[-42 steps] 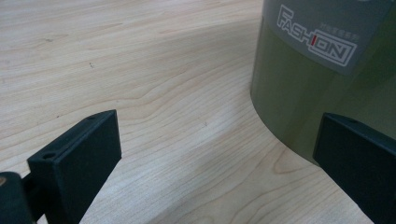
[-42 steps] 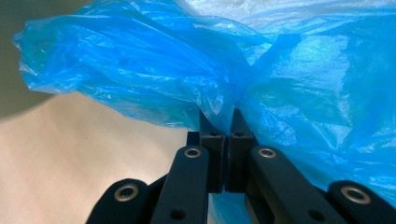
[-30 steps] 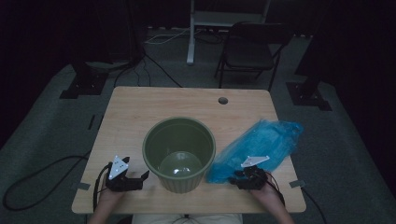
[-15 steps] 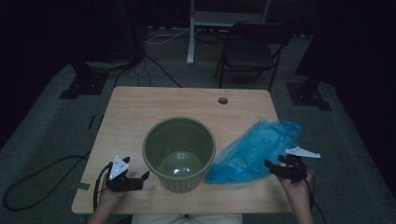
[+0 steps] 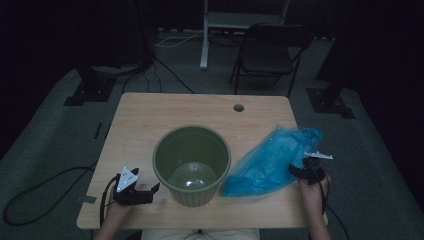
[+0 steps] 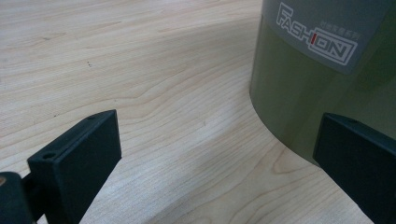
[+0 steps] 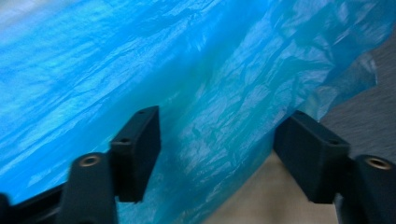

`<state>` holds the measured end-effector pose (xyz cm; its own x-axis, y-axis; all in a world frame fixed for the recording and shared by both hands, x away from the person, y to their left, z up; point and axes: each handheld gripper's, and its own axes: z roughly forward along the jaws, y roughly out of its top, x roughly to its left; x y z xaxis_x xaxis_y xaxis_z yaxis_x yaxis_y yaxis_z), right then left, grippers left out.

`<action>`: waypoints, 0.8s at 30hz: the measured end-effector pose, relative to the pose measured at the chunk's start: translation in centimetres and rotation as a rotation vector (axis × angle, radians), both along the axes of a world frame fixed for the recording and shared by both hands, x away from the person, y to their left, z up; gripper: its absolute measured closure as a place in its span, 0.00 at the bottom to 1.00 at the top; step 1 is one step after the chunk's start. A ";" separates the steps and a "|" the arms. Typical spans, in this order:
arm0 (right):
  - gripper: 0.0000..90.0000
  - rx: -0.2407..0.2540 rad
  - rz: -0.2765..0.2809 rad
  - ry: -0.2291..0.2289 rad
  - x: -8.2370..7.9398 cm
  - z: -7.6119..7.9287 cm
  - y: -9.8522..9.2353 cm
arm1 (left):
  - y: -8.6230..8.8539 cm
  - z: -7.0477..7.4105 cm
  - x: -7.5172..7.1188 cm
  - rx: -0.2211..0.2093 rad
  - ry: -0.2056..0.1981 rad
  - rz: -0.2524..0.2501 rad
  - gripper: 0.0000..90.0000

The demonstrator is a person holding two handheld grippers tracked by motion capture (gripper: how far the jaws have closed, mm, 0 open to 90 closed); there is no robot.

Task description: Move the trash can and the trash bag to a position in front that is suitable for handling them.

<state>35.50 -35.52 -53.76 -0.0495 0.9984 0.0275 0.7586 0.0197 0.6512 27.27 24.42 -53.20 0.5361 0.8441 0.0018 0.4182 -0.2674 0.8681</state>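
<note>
A green plastic bucket stands upright in the middle of the wooden table; its wall carries a grey label. A crumpled blue plastic bag lies to its right and reaches the table's right edge. My left gripper rests open on the table at the bucket's front left, and in the left gripper view one jaw is close to the bucket wall. My right gripper is at the bag's near right side; its jaws have just been closing a little. The bag lies between them, unpinched.
A cable hole sits near the table's far edge. Behind the table stand a folding chair and a white stand. Cables trail over the dark floor at the left. Black stand feet flank the table.
My right gripper has moved right, from the bag's end beside the bucket to the bag's side at the table's right edge. The left gripper, bucket and bag have stayed put.
</note>
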 end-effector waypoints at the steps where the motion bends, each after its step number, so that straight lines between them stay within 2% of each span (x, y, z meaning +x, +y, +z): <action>1: 0.46 -0.010 0.017 -0.006 0.4 0.0 0.4 | 0.0 0.0 0.0 0.001 0.001 -0.001 0.02; 2: 0.53 -0.012 0.028 -0.014 0.6 0.0 0.7 | 0.0 0.0 0.0 0.000 0.001 -0.003 0.02; 4: 0.74 -0.012 0.058 -0.028 1.3 0.1 1.4 | -0.1 0.0 0.0 0.006 0.001 -0.006 0.02; 6: 0.93 -0.032 0.089 -0.023 2.3 0.2 2.1 | -0.1 0.0 0.0 0.006 0.001 -0.008 0.02; 7: 0.98 -0.048 0.102 -0.026 2.9 0.3 2.6 | -0.1 0.0 0.0 0.007 0.000 -0.007 0.02; 11: 0.99 -0.055 0.173 -0.049 5.1 1.4 3.9 | 0.1 0.0 0.0 -0.004 0.002 0.001 0.02; 12: 0.99 -0.051 0.192 -0.054 5.7 1.8 4.3 | 0.1 0.0 0.0 -0.004 0.001 0.001 0.02; 13: 0.99 -0.025 0.223 -0.070 6.3 2.3 4.7 | 0.0 0.0 0.0 0.000 -0.001 -0.002 0.02; 14: 0.95 -0.028 0.234 -0.082 7.0 2.8 5.2 | 0.0 0.0 0.0 0.000 -0.001 -0.003 0.02; 16: 0.70 0.003 0.247 -0.089 7.6 3.4 5.7 | 0.0 0.0 -0.1 0.001 -0.002 -0.002 0.02; 17: 0.60 0.021 0.238 -0.107 7.9 3.8 6.0 | 0.1 0.1 -0.1 -0.001 -0.002 -0.001 0.02; 19: 0.53 0.061 0.238 -0.132 8.0 4.3 6.2 | 0.2 0.1 0.0 -0.001 -0.002 0.002 0.02; 21: 0.46 0.081 0.211 -0.150 7.9 4.7 6.2 | 0.2 0.1 0.0 -0.003 -0.002 0.002 0.02; 24: 0.40 0.115 0.152 -0.148 7.5 4.9 5.6 | 0.2 0.1 -0.1 0.000 -0.003 0.001 0.02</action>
<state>43.01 -29.92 -48.83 -0.2107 0.9699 0.1219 0.6486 0.0454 0.7598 27.21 24.57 -53.12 0.5354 0.8446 0.0031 0.4157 -0.2668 0.8695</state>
